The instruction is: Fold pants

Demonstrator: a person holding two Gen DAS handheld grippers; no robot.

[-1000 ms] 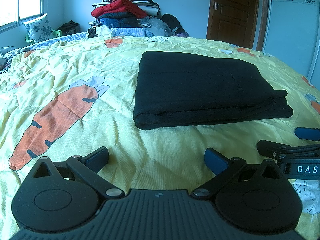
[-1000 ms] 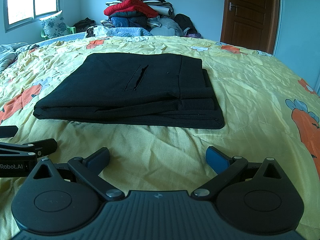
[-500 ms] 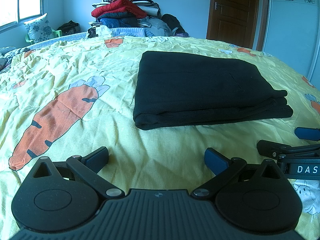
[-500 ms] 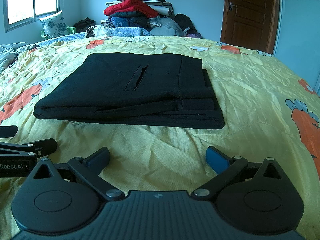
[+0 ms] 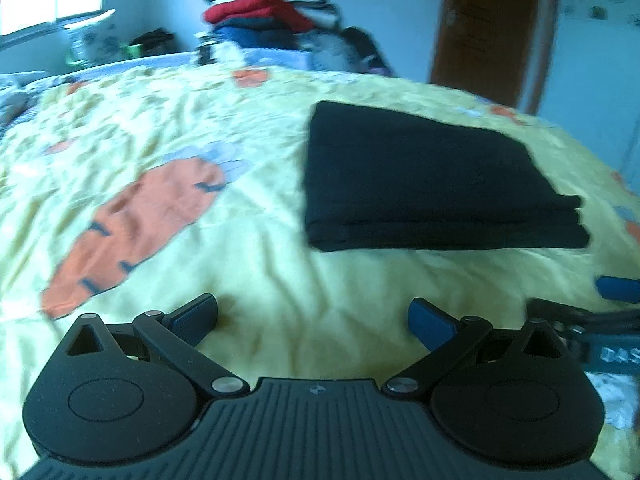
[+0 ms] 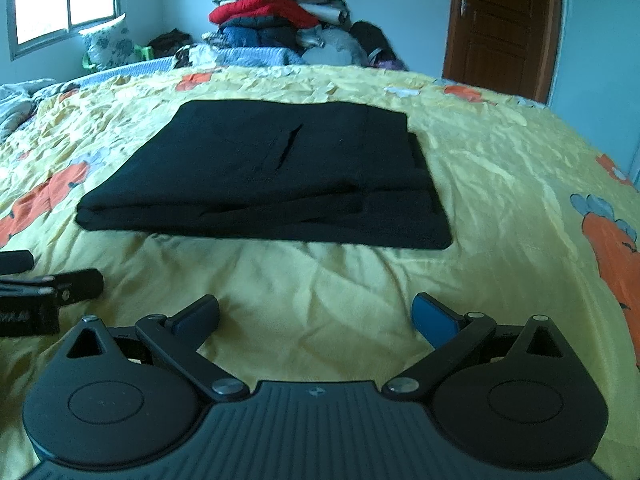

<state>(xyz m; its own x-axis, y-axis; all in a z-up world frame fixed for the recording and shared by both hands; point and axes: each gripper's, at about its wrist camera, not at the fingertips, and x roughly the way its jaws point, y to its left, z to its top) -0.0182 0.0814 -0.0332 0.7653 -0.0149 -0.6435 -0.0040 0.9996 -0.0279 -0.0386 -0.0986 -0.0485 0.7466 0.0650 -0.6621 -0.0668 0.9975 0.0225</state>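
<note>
Left wrist view has gone blurry and tilted since half a second ago, so the left gripper (image 5: pixel 314 314) is judged to be lifted away, spread wide and empty. One pair of black pants (image 6: pixel 272 176) is seen, left folded in a neat stack on the yellow bedspread (image 6: pixel 500 184), unmoved. The right gripper (image 6: pixel 316 316) is also spread wide, holding nothing. Two grippers are counted. The folding looks done.

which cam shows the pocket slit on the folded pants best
Right wrist view. The black pants lie folded on the yellow bedspread, and the pocket slit is plain on the top layer. The left wrist view is blurred and shows the pants as a dark slab, no slit visible.
</note>
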